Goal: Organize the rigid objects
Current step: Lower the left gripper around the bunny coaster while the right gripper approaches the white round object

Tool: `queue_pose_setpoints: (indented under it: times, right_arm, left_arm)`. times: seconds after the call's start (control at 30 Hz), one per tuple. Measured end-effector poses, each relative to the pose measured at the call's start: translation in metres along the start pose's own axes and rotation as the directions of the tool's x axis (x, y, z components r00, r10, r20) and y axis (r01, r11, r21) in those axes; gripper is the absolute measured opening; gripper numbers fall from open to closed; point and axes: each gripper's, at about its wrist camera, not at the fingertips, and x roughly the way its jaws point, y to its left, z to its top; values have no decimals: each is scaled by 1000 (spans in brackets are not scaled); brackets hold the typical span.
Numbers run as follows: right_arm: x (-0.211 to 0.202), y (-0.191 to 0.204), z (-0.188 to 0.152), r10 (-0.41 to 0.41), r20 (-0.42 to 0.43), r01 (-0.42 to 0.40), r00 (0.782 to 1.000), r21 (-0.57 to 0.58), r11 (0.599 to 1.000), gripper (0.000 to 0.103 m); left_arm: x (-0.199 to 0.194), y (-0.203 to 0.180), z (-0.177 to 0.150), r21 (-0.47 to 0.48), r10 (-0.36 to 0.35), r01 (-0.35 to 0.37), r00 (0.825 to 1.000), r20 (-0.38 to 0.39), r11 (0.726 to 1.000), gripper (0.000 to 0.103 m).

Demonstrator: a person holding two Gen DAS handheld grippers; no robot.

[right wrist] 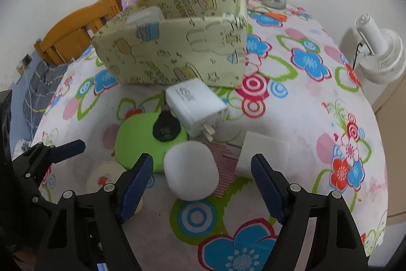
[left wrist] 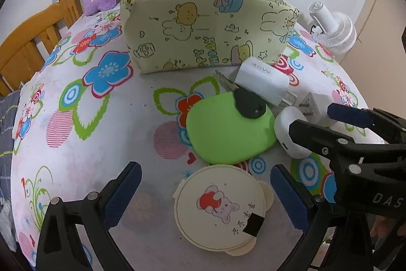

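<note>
Lay on the tabletop (right wrist: 291, 103) between the spread pads of the right claw (right wrist: 201, 179): white earbud case (right wrist: 190, 170), likely framed for a pickup, not yet touched. Hovered wide open over round cream tin (left wrist: 220, 208): left claw (left wrist: 203, 191). Stood behind the green pouch (left wrist: 228, 133), key (left wrist: 247, 103) and white charger (left wrist: 264, 83): fabric organizer box (left wrist: 203, 27), some pale item inside, unidentifiable
</note>
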Motion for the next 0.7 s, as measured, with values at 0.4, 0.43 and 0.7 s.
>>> queue_pose_setpoints:
  times: [0.4, 0.43, 0.7]
  right_arm:
    - [3, 11, -12, -1, -21, 0, 1000, -44, 999, 69]
    - [5, 12, -13, -1, -25, 0, 1000, -41, 999, 69]
    - [18, 8, -16, -12, -57, 12, 998, 2, 1000, 64]
  left_arm:
    - [-1, -5, -15, 35, -9, 9, 1000, -11, 999, 102]
    - [0, -6, -16, 44, -4, 5, 1000, -13, 999, 102]
    - [-4, -6, -23, 56, 25, -26, 999, 19, 998, 102]
